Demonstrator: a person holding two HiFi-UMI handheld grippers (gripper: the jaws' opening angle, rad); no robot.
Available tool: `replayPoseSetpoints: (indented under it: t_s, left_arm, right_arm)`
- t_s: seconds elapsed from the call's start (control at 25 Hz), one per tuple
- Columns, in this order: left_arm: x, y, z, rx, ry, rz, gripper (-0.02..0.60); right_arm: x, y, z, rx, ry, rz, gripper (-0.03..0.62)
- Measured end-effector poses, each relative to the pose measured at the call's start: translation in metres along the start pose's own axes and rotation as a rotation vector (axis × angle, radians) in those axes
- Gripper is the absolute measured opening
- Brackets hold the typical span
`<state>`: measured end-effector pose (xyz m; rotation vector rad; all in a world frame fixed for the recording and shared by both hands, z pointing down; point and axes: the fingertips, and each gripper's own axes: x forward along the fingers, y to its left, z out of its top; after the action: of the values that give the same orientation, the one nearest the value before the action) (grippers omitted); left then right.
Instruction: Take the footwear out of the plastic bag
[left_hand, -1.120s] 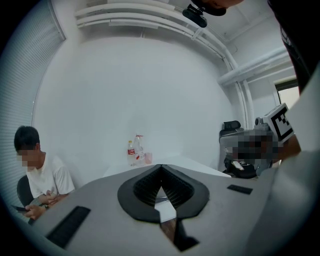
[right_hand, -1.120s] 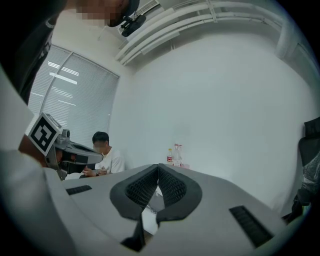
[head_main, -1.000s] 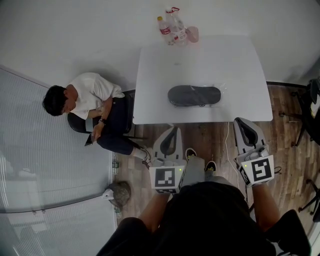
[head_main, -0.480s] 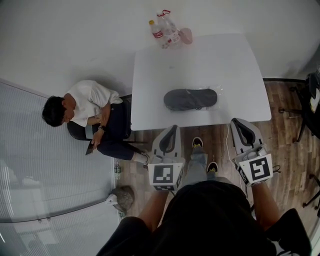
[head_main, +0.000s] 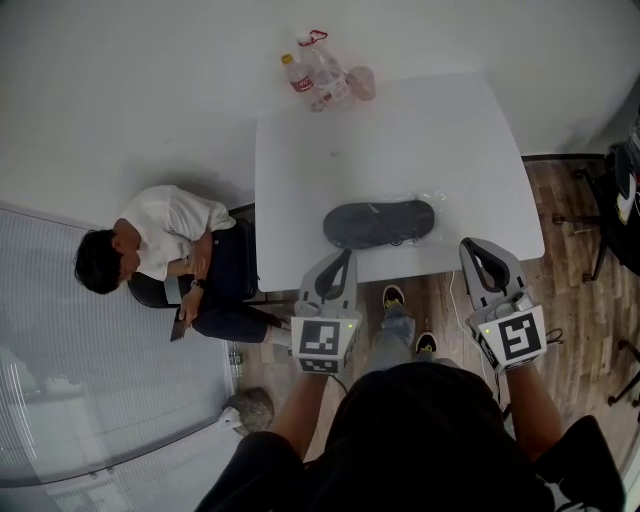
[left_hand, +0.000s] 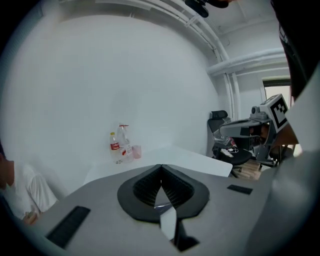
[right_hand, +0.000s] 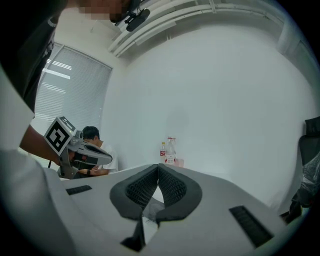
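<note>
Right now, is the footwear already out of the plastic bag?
No, the dark footwear lies inside the clear plastic bag on the table.

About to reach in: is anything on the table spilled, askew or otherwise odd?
Nothing stands out. The bagged footwear lies flat near the table's near edge, the bottles and pink cup stand upright at the far corner, and no spill shows. The left gripper and right gripper are shut and empty.
</note>
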<state>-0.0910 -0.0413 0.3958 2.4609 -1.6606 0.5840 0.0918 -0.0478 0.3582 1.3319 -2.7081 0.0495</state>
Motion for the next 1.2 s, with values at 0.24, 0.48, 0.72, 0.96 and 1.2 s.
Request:
replayPoseSetpoints:
  t_s: [0.24, 0.48, 0.72, 0.96, 1.2]
  left_arm:
    - [0.045, 0.011, -0.009, 0.111, 0.099, -0.161, 0.022]
    - [0.077, 0.009, -0.031, 0.198, 0.208, -0.339, 0.153]
    - [0.101, 0.012, -0.062, 0.297, 0.308, -0.453, 0.260]
    - [0.124, 0.015, -0.088, 0.360, 0.381, -0.557, 0.341]
    - [0.139, 0.015, -0.117, 0.447, 0.462, -0.665, 0.396]
  right_arm:
    - [0.039, -0.010, 0.009, -0.011, 0.002, -0.018, 0.017]
    - [0.068, -0.018, 0.013, -0.028, 0.013, -0.038, 0.017]
    - [0.089, -0.024, 0.014, -0.040, 0.026, -0.075, 0.017]
    - [0.106, -0.033, 0.010, -0.045, 0.051, -0.128, 0.017]
    - [0.126, -0.035, 0.005, -0.048, 0.064, -0.165, 0.017]
